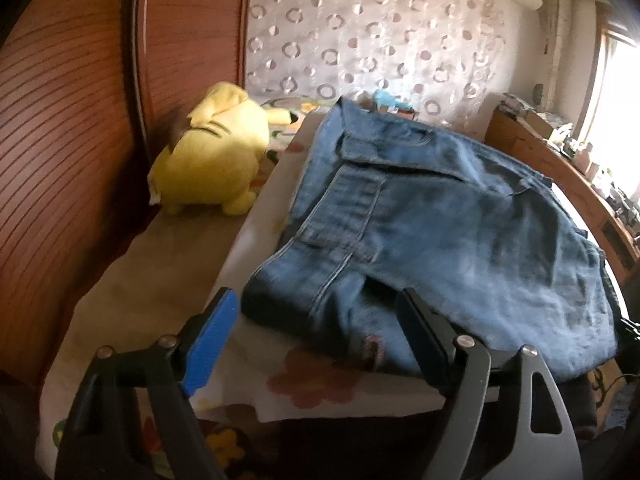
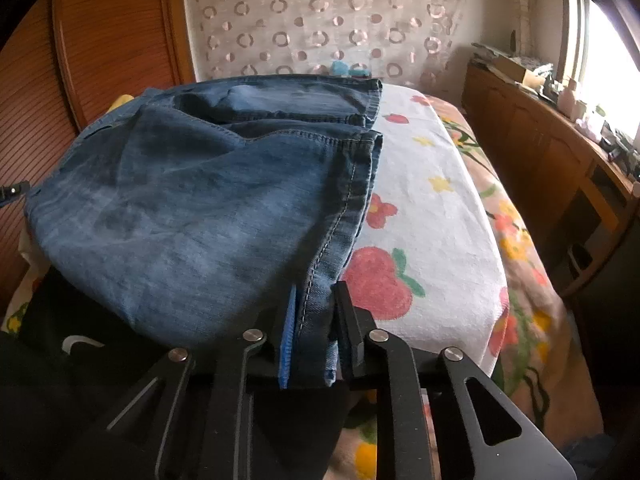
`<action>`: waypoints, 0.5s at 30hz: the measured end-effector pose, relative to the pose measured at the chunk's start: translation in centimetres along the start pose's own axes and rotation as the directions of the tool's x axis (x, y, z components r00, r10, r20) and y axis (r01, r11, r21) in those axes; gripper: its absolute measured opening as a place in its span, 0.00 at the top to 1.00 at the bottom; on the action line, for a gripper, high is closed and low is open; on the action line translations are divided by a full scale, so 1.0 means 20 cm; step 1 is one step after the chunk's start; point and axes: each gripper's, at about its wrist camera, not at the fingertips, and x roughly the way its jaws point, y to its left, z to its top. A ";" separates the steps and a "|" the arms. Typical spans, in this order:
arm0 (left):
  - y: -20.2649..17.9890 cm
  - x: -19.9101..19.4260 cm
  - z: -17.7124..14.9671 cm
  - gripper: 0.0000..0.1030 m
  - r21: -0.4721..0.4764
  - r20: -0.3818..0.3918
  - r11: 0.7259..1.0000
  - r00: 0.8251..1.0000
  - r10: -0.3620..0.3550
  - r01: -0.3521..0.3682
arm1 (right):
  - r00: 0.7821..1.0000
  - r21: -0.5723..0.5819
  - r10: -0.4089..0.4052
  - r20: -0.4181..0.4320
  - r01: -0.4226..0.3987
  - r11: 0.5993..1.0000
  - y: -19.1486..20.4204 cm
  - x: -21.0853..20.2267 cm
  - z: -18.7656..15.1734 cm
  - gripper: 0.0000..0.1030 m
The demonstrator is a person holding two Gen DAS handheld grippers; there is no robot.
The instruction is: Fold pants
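Observation:
Blue denim pants [image 1: 432,216] lie folded on a white flowered towel [image 1: 256,216] on the bed. My left gripper [image 1: 316,320] is open, its blue pad left of the pants' near corner and its black finger resting on the denim. In the right wrist view the pants [image 2: 192,208] fill the left half. My right gripper [image 2: 316,316] is shut on the pants' seamed right edge, near the front.
A yellow plush toy [image 1: 216,156] sits on the bed left of the pants, against a wooden wardrobe [image 1: 60,140]. A flowered bedspread [image 2: 520,280] hangs to the right. A wooden dresser [image 2: 560,152] with clutter stands along the right wall under a window.

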 end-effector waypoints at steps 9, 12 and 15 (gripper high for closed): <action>0.04 0.06 -0.05 0.51 -0.033 -0.020 0.999 1.000 -0.021 0.020 | 0.999 0.007 0.025 0.039 -0.025 1.000 0.01 -0.05 0.03 0.94; 0.05 0.06 -0.06 0.53 -0.032 -0.024 0.999 0.999 -0.027 0.026 | 0.998 0.001 0.027 0.050 -0.027 1.000 0.01 -0.06 0.04 0.94; 0.04 0.06 -0.06 0.59 -0.030 -0.022 0.999 0.999 -0.037 0.037 | 0.998 0.003 0.032 0.059 -0.032 0.999 0.01 -0.06 0.05 0.94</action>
